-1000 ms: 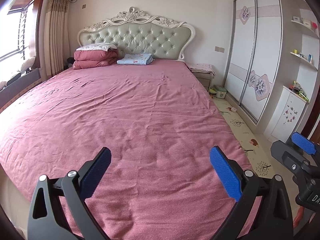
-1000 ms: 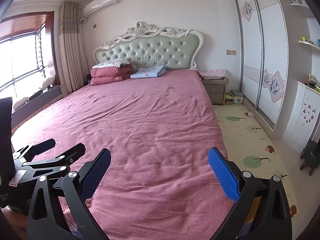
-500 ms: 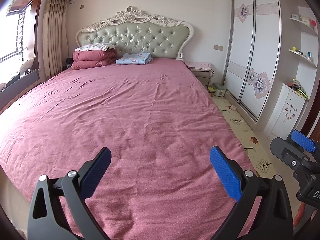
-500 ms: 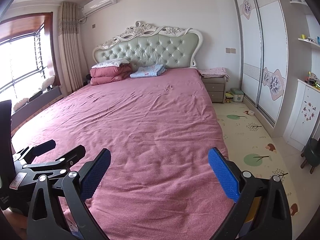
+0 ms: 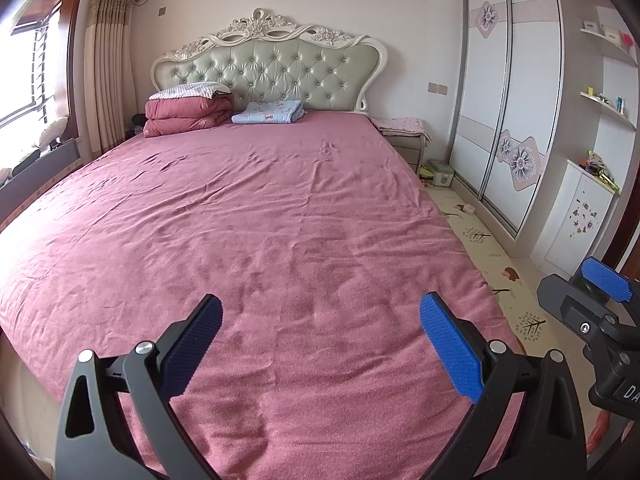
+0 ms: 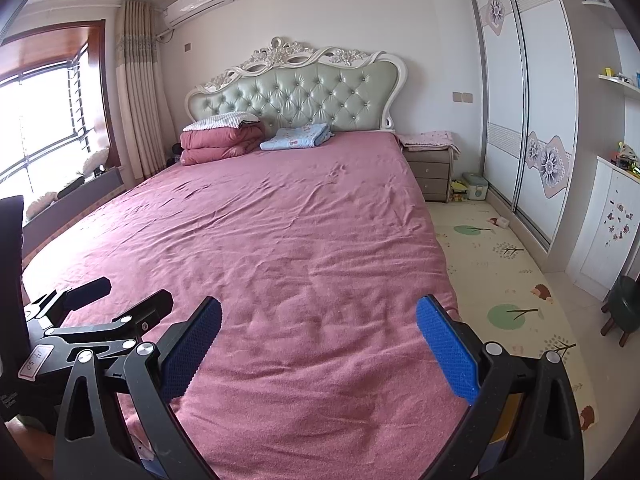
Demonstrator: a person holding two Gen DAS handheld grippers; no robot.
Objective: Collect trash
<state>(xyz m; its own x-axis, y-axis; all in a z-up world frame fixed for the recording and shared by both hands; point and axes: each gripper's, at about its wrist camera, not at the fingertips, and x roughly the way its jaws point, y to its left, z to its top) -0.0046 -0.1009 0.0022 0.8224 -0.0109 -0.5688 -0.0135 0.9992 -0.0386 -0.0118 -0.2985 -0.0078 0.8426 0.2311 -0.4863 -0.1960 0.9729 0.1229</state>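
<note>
My left gripper (image 5: 320,306) hangs open over the foot of a wide bed with a pink cover (image 5: 260,220), nothing between its blue pads. My right gripper (image 6: 319,306) is also open and empty, over the bed's near right corner; in the left wrist view it shows at the right edge (image 5: 600,280). The left gripper shows at the lower left of the right wrist view (image 6: 100,308). A small white and brown scrap (image 6: 500,222) lies on the floor mat near the wardrobe, also seen in the left wrist view (image 5: 467,209). No trash shows on the bed cover.
Folded pink quilt (image 5: 188,114) and blue cloth (image 5: 272,112) lie by the headboard. A nightstand (image 6: 432,174) and small green box (image 6: 474,186) stand right of the bed. Sliding wardrobe (image 6: 528,120), white cabinet (image 6: 612,224) and a dark stool (image 6: 622,308) line the right side.
Both views have shifted only slightly, the left one tilting a little downward. Both grippers stay open and empty.
</note>
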